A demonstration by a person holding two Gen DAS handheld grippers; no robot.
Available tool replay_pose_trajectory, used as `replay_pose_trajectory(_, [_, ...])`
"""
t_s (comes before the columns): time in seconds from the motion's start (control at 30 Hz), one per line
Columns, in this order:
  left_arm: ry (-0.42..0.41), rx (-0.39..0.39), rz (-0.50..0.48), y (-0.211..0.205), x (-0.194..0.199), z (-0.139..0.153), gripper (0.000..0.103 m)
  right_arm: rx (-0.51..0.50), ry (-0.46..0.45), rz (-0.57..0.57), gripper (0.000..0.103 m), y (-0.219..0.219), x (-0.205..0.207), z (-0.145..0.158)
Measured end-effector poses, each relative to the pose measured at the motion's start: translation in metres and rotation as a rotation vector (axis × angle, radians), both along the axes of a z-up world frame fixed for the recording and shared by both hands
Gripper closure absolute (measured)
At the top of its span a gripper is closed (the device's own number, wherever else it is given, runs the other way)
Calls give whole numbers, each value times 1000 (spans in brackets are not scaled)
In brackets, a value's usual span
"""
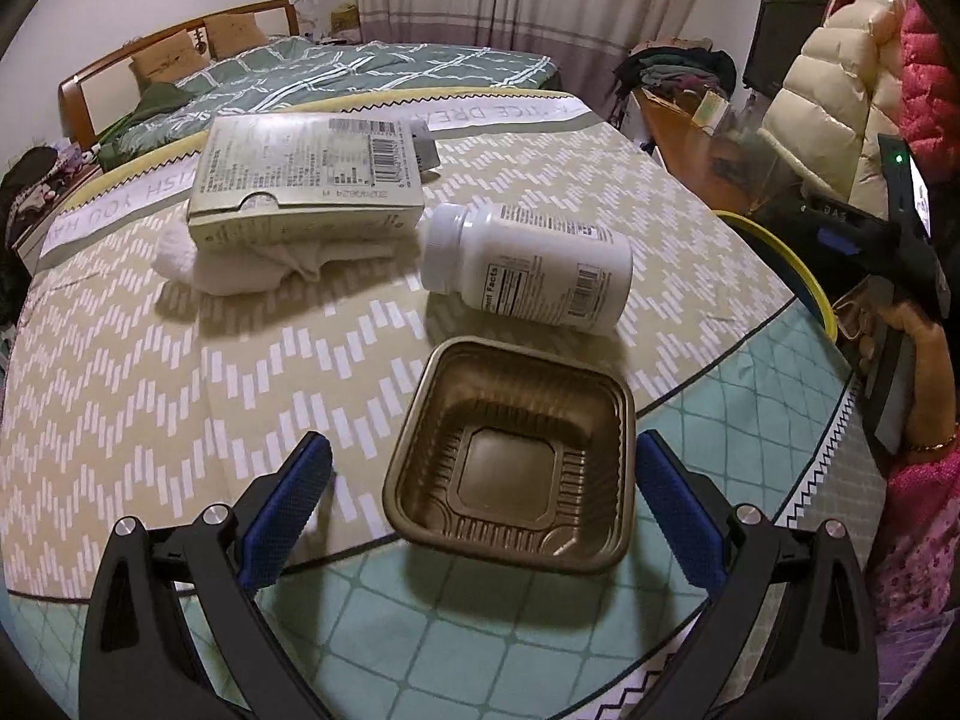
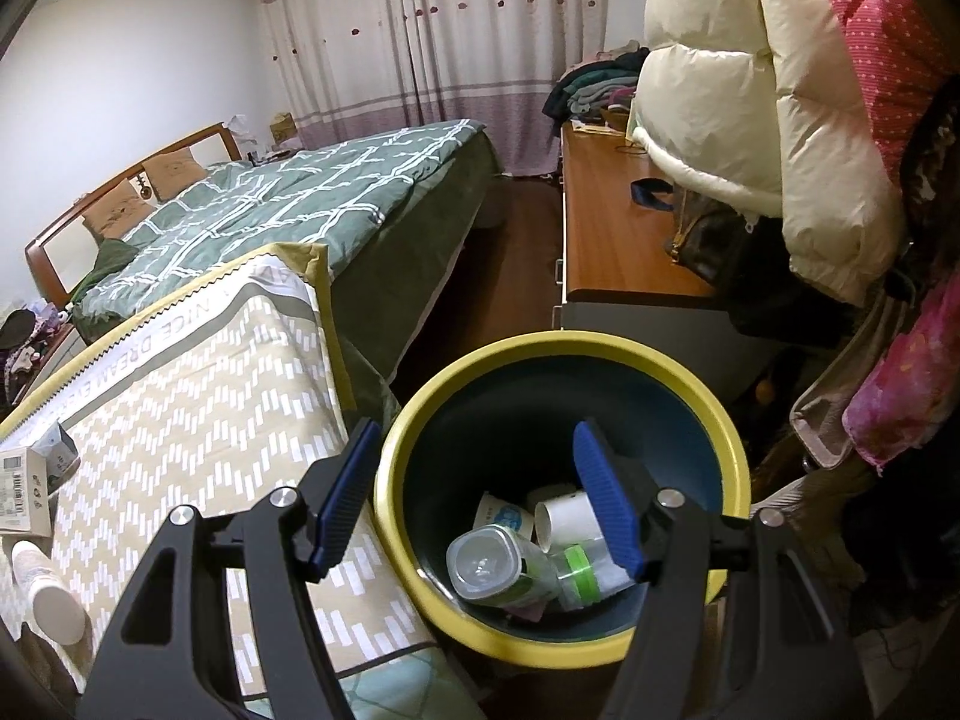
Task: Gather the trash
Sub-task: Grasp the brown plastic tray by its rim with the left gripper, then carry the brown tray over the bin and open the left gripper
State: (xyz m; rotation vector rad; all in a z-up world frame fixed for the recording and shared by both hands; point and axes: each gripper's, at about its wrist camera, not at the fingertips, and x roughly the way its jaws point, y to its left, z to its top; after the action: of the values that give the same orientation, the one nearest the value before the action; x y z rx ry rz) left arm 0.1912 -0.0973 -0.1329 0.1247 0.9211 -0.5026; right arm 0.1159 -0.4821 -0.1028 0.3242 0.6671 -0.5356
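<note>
The yellow-rimmed bin (image 2: 708,378) already holds cups and bottles; beside it on the bed wait a brown plastic tray (image 1: 510,456), white pill bottle (image 1: 534,264), cardboard box (image 1: 306,174) and tissue (image 1: 240,264). The left gripper (image 1: 480,510) stands wide around the tray, the right gripper (image 2: 474,504) wide and empty over the bin.

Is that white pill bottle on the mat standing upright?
No, the white pill bottle lies on its side on the patterned mat, its cap pointing toward the cardboard box.

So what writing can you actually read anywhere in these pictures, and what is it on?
"NICE DREAM": printed along the white border of the patterned cloth, with more letters cut off at either end.
"Facts": on the label of the white bottle lying on its side; the word before it is cut off.
Cardboard box: barcode and fine print, too small to read.
Cups and bottles in the yellow bin: labels too blurred to read.
</note>
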Motion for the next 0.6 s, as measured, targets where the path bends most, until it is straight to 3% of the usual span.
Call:
replay_pose_trajectory(0.13, [-2, 14, -17, -7, 5, 0, 6, 7, -5, 7, 39, -1, 0, 0])
replay_pose_trajectory(0.27, [-7, 38, -27, -14, 6, 0, 31, 6, -16, 26, 39, 1, -1, 1])
replay_pose_trajectory(0.3, [-1, 35, -29, -15, 7, 2, 33, 5, -16, 35, 39, 2, -1, 1])
replay_pose_trajectory(0.6, [-48, 15, -136, -60, -9, 37, 33, 7, -25, 117, 39, -7, -29, 7])
